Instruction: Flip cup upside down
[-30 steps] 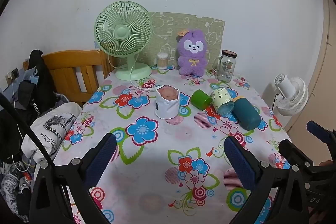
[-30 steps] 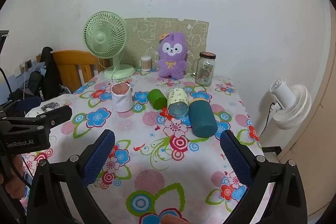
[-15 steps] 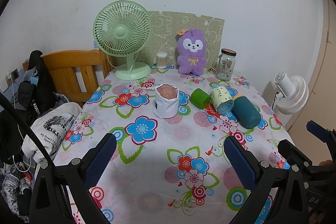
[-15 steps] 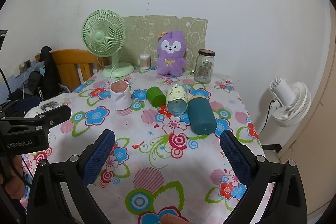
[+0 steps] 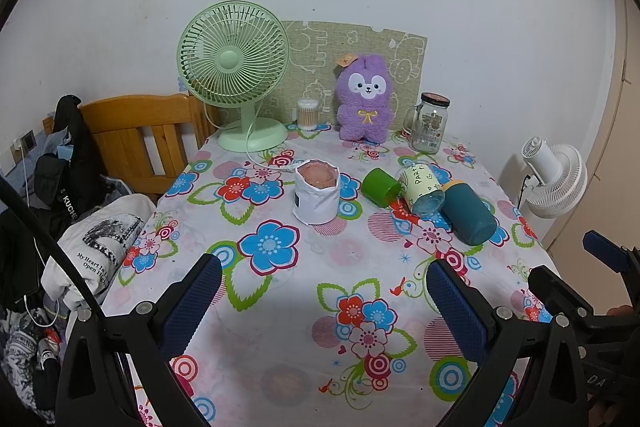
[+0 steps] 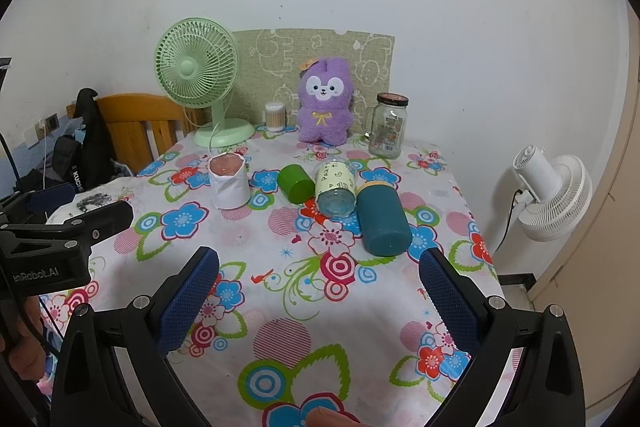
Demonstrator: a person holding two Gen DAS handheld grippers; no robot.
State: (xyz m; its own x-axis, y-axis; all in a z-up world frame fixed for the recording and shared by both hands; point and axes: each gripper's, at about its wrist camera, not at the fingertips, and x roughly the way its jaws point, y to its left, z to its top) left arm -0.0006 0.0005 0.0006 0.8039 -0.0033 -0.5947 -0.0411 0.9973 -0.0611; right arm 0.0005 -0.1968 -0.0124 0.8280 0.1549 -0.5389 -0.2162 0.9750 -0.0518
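Observation:
Three cups lie on their sides in a row on the floral tablecloth (image 5: 280, 307): a small green cup (image 5: 381, 186) (image 6: 295, 183), a clear cup with a pale yellow label (image 5: 422, 188) (image 6: 335, 188), and a dark teal cup (image 5: 469, 212) (image 6: 383, 221). A white paper-wrapped cup (image 5: 317, 191) (image 6: 229, 182) stands upright to their left. My left gripper (image 5: 320, 301) is open and empty above the near part of the table. My right gripper (image 6: 319, 297) is open and empty, nearer the teal cup.
At the back stand a green desk fan (image 5: 236, 75), a cotton-swab tub (image 5: 308, 114), a purple plush toy (image 5: 364, 99) and a glass jar (image 5: 430, 127). A wooden chair (image 5: 140, 135) with clothes is left of the table. A white floor fan (image 5: 554, 179) is at the right.
Both grippers have drifted slightly, shifting the view a little. The cups have not moved and both grippers stay open.

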